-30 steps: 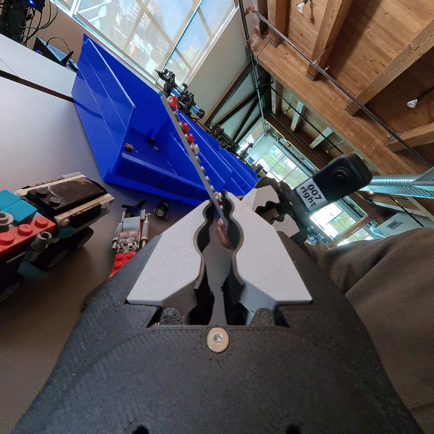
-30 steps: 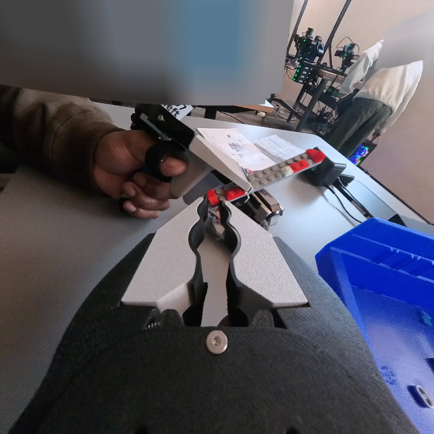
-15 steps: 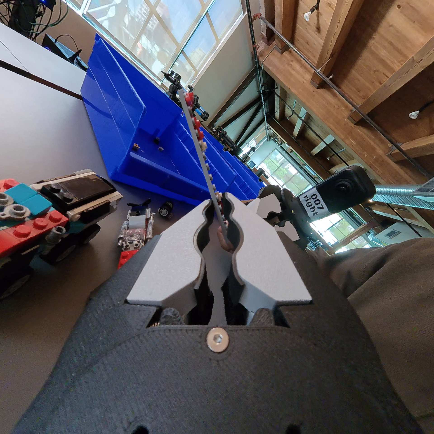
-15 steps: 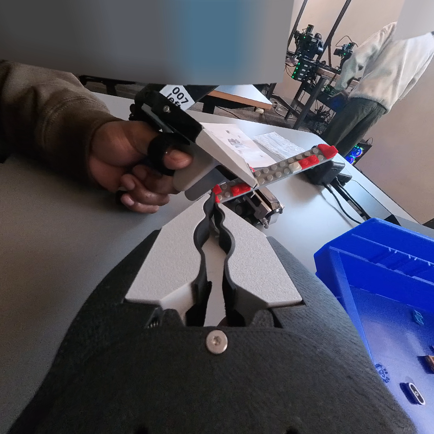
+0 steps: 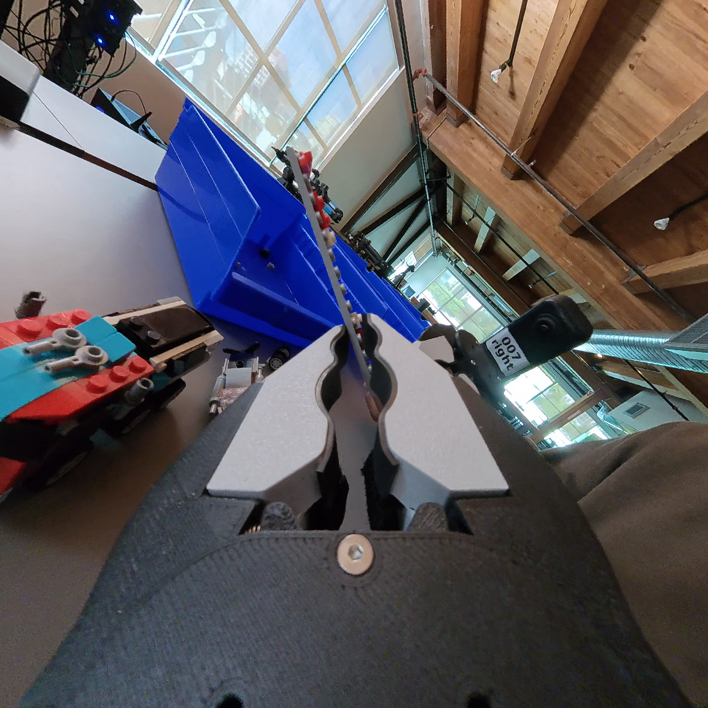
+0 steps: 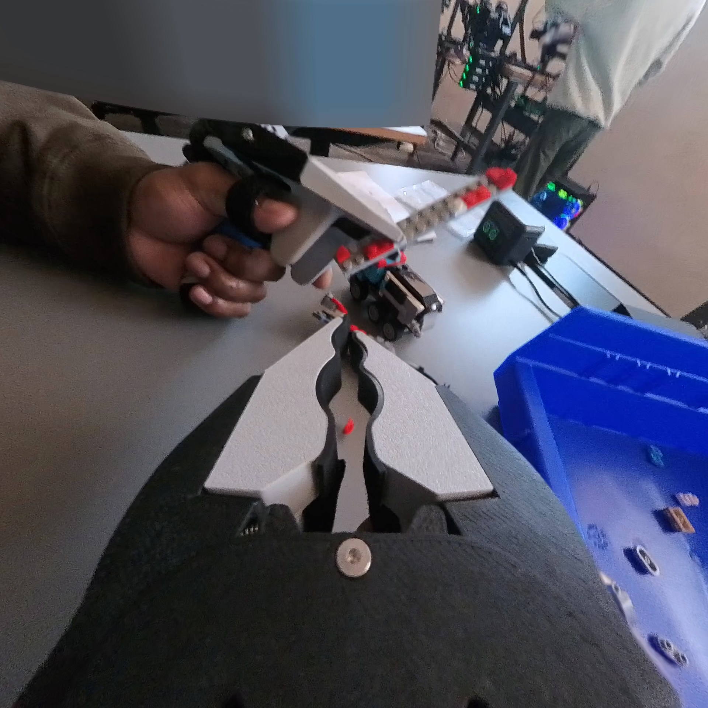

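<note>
Left wrist view: our left gripper jaws clench a long grey brick plate edge-on; we keep it steady above the toy truck. Our right gripper jaws are clenched before that truck.

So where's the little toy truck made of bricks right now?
In the right wrist view, the small black-wheeled brick truck stands on the grey table, just below the long grey studded strip that the left claw holds.
</note>
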The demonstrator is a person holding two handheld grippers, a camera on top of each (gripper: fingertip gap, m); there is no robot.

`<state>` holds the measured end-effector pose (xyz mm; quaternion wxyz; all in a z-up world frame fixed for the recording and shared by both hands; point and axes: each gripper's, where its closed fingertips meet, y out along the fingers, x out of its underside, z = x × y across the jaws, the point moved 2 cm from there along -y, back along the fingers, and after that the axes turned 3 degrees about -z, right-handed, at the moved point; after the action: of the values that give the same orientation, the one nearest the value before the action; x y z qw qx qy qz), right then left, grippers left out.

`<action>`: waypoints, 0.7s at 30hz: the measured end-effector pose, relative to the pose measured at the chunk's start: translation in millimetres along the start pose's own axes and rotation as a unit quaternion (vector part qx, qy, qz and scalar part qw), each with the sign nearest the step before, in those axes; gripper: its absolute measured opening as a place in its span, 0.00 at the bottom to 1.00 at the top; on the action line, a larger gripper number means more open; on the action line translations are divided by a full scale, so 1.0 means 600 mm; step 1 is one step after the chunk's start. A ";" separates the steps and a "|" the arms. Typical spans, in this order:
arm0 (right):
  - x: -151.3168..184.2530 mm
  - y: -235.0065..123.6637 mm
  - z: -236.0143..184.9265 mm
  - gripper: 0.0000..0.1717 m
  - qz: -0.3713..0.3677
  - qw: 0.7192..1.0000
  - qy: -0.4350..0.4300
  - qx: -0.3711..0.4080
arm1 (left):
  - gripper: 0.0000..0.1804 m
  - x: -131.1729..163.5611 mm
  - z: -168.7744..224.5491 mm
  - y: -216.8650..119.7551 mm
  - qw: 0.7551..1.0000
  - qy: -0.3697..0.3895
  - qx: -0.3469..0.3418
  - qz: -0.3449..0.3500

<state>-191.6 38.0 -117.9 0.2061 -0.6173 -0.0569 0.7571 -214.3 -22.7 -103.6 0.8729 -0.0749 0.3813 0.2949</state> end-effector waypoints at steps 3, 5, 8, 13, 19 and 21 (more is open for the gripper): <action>0.034 0.001 0.015 0.01 -0.059 0.998 0.016 0.016 | 0.05 -0.009 0.001 -0.003 1.000 0.002 0.000 0.008; 0.059 -0.002 0.031 0.04 -0.105 0.994 0.021 0.030 | 0.05 -0.014 0.002 -0.005 1.000 0.003 0.000 0.011; 0.089 -0.016 0.045 0.08 -0.156 0.986 0.057 0.024 | 0.05 -0.018 0.003 -0.006 1.000 0.004 0.001 0.014; 0.112 -0.062 0.054 0.11 -0.169 0.977 0.123 0.036 | 0.05 -0.019 0.003 -0.007 1.000 0.001 0.004 0.013; 0.155 -0.073 0.034 0.16 -0.208 0.968 0.135 0.050 | 0.05 -0.014 0.006 -0.004 1.000 0.000 0.009 0.008; 0.165 -0.065 0.033 0.16 -0.233 0.964 0.120 0.052 | 0.06 -0.011 0.007 -0.003 1.000 0.001 0.010 0.006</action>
<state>-216.3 114.5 -190.6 0.4138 -0.6620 -0.1343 0.6103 -214.0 -25.7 -96.0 0.8715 -0.0646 0.3858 0.2958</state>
